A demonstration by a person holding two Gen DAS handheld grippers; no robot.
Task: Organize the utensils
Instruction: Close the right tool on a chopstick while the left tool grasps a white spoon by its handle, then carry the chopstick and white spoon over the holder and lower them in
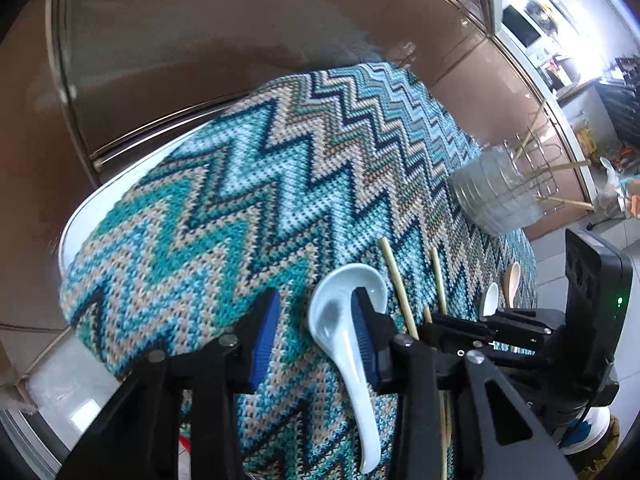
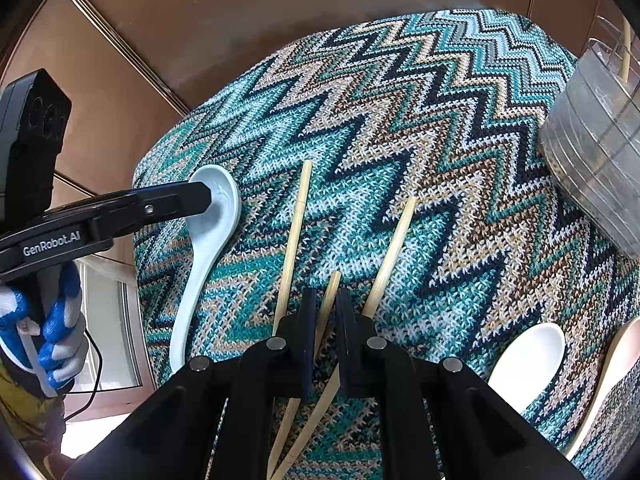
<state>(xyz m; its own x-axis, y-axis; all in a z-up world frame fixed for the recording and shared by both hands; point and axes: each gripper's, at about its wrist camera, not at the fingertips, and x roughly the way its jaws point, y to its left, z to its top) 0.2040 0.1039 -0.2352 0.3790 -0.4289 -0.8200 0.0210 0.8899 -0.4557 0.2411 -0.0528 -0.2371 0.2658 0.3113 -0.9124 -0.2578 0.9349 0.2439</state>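
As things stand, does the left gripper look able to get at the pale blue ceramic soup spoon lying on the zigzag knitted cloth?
Probably yes. The left gripper hangs right over the pale blue ceramic soup spoon, one finger already in its bowl, jaws apart, nothing between. The closest bamboo chopstick lies clear alongside.

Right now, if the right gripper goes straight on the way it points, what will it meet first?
Probably the middle chopstick, already between the right gripper fingers, with the zigzag cloth directly beneath it.

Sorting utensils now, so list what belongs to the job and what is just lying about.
For the job: pale blue spoon, chopsticks, white spoon, wooden spoon, clear holder.
Lying about: zigzag cloth, microwave, brown cabinets.
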